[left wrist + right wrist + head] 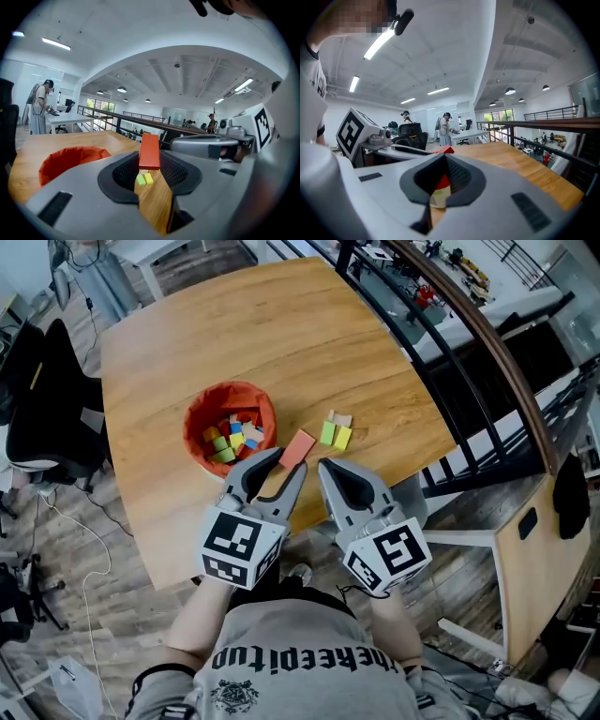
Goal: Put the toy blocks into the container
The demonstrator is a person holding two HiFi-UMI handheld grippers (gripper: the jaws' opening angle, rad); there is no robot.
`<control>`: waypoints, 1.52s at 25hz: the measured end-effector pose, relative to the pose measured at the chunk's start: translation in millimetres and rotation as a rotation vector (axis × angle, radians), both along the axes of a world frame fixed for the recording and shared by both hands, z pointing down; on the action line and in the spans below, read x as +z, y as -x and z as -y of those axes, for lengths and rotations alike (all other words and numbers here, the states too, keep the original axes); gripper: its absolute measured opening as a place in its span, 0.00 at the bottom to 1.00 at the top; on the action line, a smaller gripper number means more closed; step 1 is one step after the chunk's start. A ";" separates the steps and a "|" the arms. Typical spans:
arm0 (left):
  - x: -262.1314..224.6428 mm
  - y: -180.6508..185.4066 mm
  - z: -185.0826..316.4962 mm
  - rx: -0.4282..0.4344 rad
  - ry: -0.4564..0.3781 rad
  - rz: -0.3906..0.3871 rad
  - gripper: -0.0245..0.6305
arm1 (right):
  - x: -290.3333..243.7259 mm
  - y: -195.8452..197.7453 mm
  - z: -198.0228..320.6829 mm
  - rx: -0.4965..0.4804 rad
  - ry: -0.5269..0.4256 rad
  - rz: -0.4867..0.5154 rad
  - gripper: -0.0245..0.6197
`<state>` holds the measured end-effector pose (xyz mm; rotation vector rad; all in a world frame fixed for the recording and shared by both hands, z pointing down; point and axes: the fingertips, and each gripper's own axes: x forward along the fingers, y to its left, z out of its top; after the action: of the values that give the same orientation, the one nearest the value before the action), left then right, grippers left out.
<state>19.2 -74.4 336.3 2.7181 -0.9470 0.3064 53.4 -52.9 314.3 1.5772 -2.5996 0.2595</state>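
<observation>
My left gripper (292, 461) is shut on a flat orange-red block (299, 447), which it holds off the table just right of the orange container (195, 414). In the left gripper view the block (150, 152) stands pinched between the jaws, the container (70, 159) lies to the left, and a green block (141, 179) and a yellow block (148, 177) lie beyond. Several coloured blocks lie inside the container. My right gripper (324, 466) is shut and empty, beside the left one. A green block (327, 433), a yellow block (342, 437) and a beige block (343, 420) rest on the wooden table (281, 334).
The table's near edge runs under both grippers. A black railing (441, 343) borders the table on the right. A black office chair (47, 399) stands to the left. People stand far off in both gripper views.
</observation>
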 end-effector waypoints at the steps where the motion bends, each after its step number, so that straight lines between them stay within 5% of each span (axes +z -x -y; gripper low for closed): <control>1: -1.6 4.7 0.5 -0.010 -0.003 -0.003 0.26 | -0.7 4.5 1.1 -0.010 -0.003 0.000 0.05; 21: -10.0 95.8 17.5 -0.201 -0.033 -0.005 0.26 | -5.8 90.6 24.2 -0.194 -0.025 0.004 0.05; 38: -0.1 111.6 49.5 -0.231 -0.006 0.010 0.26 | 0.9 107.1 51.5 -0.226 -0.008 0.016 0.05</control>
<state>-92.4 -123.9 336.2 2.5804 -1.2519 0.2719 -53.7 -104.5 315.2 1.2721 -2.7627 0.2445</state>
